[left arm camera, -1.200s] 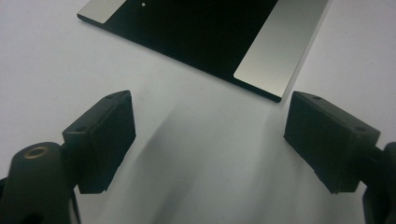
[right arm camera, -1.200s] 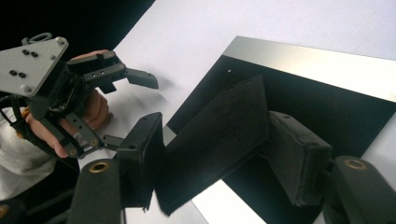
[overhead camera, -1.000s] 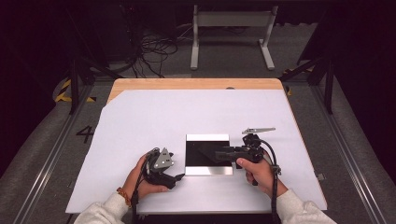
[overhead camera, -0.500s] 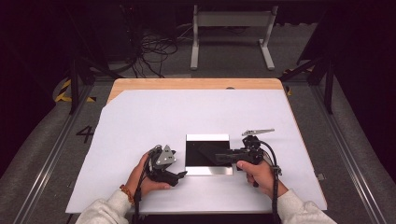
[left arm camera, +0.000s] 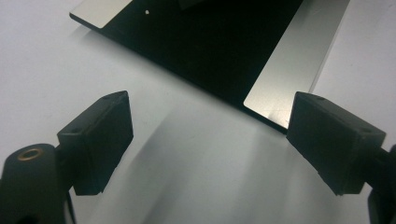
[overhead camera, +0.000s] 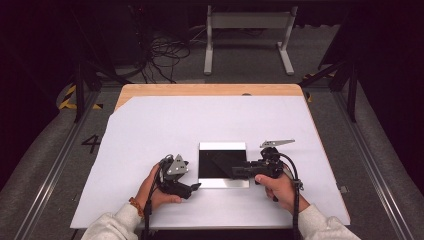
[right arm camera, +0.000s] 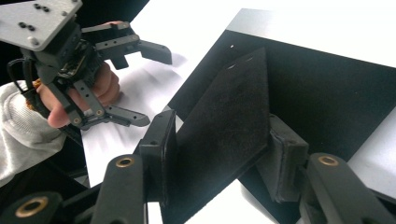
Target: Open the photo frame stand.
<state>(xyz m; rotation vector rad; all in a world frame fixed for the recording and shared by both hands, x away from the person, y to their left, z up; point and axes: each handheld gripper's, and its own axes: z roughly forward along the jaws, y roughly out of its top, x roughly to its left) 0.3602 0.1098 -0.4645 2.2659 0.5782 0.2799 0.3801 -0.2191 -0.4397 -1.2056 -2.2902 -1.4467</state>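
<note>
A black square panel (overhead camera: 220, 157) with silver strips along its near and far edges lies flat on the white table (overhead camera: 150, 130). My right gripper (overhead camera: 236, 172) reaches over the panel's near right part, shut on a thin black felt-like sheet (right arm camera: 233, 107) that it holds tilted just above the panel (right arm camera: 327, 84). My left gripper (overhead camera: 194, 187) stands open at the panel's near left corner, low over the table. In the left gripper view the panel's corner (left arm camera: 261, 100) lies just beyond the open gripper (left arm camera: 210, 149), with nothing between the jaws.
The table's white cover ends at a bare wooden strip (overhead camera: 210, 90) along the far edge. On the floor behind stand a white metal frame (overhead camera: 247, 22) and a tangle of cables (overhead camera: 165, 50). Metal rails (overhead camera: 50, 170) run along both sides.
My left gripper has edged a little to the right, closer to the panel's near left corner. The right gripper and its sheet have hardly moved.
</note>
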